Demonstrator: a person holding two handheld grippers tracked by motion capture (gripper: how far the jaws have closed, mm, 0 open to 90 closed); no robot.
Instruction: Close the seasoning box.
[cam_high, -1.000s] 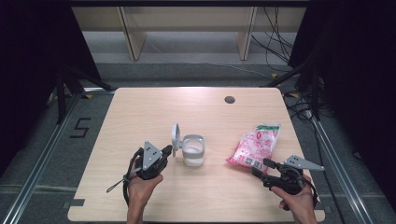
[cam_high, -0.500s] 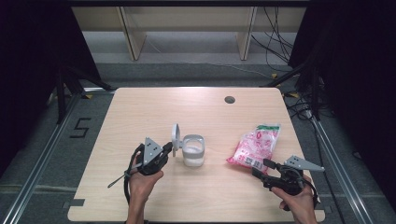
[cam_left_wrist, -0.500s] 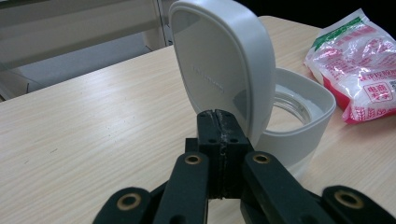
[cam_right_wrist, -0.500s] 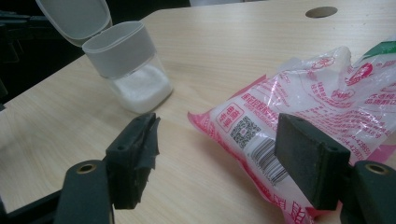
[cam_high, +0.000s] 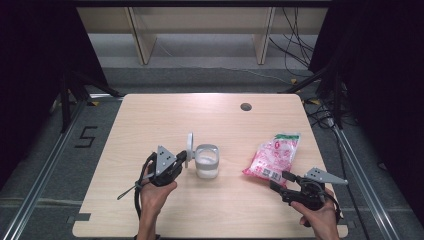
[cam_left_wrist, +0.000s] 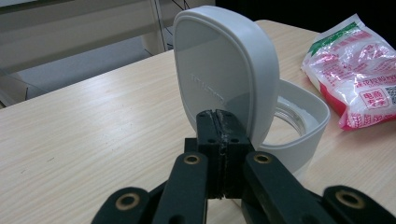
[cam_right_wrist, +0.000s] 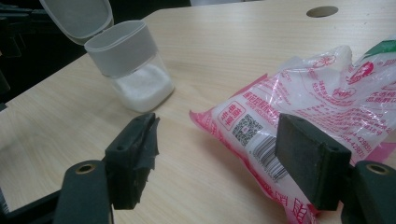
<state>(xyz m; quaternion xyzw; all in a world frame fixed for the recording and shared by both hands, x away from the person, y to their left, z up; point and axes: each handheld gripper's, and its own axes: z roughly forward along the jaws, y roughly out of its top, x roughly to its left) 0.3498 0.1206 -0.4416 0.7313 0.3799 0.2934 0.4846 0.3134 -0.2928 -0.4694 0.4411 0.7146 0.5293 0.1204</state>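
A clear jar (cam_high: 206, 161) with a grey collar stands near the table's middle, with white powder (cam_right_wrist: 142, 88) in its bottom. Its white hinged lid (cam_left_wrist: 222, 65) stands upright, flipped open. My left gripper (cam_high: 183, 159) is shut, and its tips (cam_left_wrist: 218, 119) sit right at the lid's lower edge; nothing shows between the pads. A pink and white printed bag (cam_high: 272, 156) lies flat to the right. My right gripper (cam_high: 280, 180) is open at the bag's near corner. The barcode end of the bag (cam_right_wrist: 266, 149) lies between the jaws, close to the right pad (cam_right_wrist: 310, 165).
The jar and bag rest on a light wooden table (cam_high: 200, 115) with a round cable hole (cam_high: 245, 106) at the back right. Cables trail from both grippers. Shelf legs and loose cables stand on the floor beyond the far edge.
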